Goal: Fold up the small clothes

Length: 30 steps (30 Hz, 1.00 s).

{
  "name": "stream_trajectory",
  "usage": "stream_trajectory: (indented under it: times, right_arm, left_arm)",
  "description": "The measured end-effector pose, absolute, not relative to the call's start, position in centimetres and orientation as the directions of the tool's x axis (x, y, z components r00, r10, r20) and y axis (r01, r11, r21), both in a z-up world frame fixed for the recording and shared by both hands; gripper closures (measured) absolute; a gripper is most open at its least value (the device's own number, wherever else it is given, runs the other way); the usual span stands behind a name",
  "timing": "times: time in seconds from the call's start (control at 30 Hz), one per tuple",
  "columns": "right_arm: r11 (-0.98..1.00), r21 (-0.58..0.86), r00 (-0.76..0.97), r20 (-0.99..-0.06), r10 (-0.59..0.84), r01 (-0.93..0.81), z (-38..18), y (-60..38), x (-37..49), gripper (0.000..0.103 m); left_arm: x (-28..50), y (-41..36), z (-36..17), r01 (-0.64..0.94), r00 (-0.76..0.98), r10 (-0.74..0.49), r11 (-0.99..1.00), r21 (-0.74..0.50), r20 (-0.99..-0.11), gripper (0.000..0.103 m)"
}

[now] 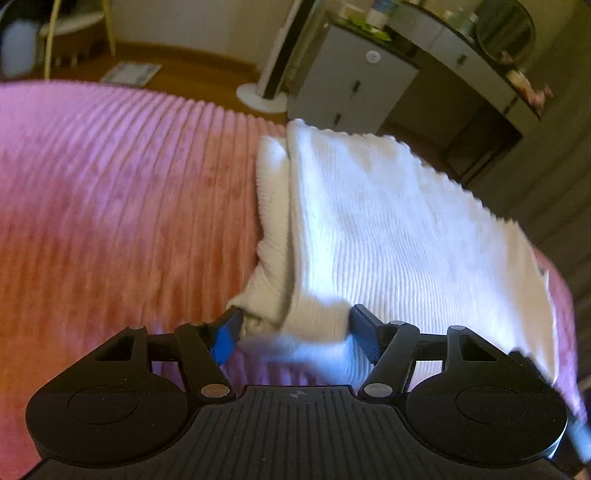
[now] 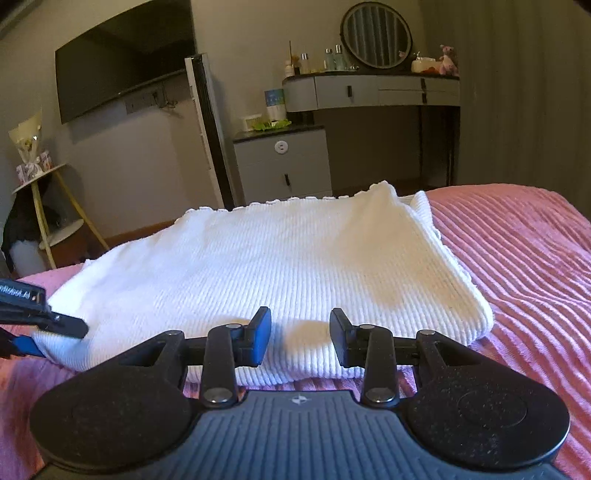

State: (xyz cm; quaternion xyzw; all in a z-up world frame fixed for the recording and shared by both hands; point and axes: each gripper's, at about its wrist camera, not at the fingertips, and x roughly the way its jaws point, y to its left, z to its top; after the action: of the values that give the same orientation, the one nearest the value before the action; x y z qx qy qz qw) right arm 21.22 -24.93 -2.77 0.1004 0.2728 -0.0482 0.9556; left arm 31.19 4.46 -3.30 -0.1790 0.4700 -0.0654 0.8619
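Note:
A white ribbed knit garment [image 2: 266,258] lies folded on the pink bed cover [image 2: 517,258]. My right gripper [image 2: 299,339] is open, its jaws apart over the garment's near edge. My left gripper [image 1: 295,328] is open, with a bunched corner of the same garment [image 1: 388,221] between its fingers, not pinched. In the right wrist view the left gripper's fingers [image 2: 66,326] rest at the garment's near left corner. The left wrist view is blurred by motion.
The pink ribbed bed cover [image 1: 110,203] spreads all around. Beyond the bed stand a grey cabinet [image 2: 284,166], a dressing table with a round mirror [image 2: 376,35], a tall white tower fan [image 2: 207,129] and a small side table [image 2: 48,206].

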Motion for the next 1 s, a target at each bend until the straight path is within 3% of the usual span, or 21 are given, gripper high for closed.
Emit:
stream_trajectory:
  times: [0.23,0.4,0.73,0.77,0.8,0.9,0.93,1.0]
  right_arm:
    - [0.978,0.173,0.858,-0.514,-0.015,0.121,-2.9,-24.4,21.4,0.067]
    - [0.976,0.184,0.86,-0.511,-0.008,0.118,-3.0,-24.2,21.6,0.066]
    - [0.978,0.184,0.856,-0.517,0.014,0.095,-3.4,-23.3,21.9,0.066]
    - [0.978,0.184,0.856,-0.517,0.016,0.093,-3.5,-23.3,21.9,0.066]
    - [0.979,0.183,0.857,-0.515,0.016,0.092,-3.5,-23.3,22.0,0.066]
    - [0.977,0.19,0.866,-0.499,0.014,0.093,-3.3,-23.4,21.9,0.073]
    - [0.977,0.19,0.871,-0.491,0.014,0.091,-3.1,-23.4,21.9,0.081]
    - [0.981,0.173,0.876,-0.481,0.008,0.086,-2.9,-23.1,21.8,0.083]
  left_arm:
    - [32.3,7.3,-3.1,-0.107,0.529,-0.357,0.872,-0.478,-0.77,0.037]
    - [31.6,8.7,-1.6,-0.082,0.605,-0.311,0.891,-0.446,-0.733,0.034]
    - [34.5,7.6,-4.9,-0.07,0.485,-0.429,0.85,-0.522,-0.762,0.034]
    - [34.7,7.6,-4.9,-0.077,0.486,-0.429,0.847,-0.527,-0.761,0.04]
    - [34.8,7.6,-4.7,-0.073,0.489,-0.444,0.837,-0.542,-0.751,0.054]
    - [34.7,7.4,-4.3,-0.074,0.491,-0.448,0.833,-0.548,-0.747,0.071]
    - [34.6,7.1,-4.0,-0.056,0.493,-0.448,0.839,-0.542,-0.745,0.072]
    - [34.4,7.1,-3.3,-0.036,0.511,-0.457,0.835,-0.549,-0.728,0.073]
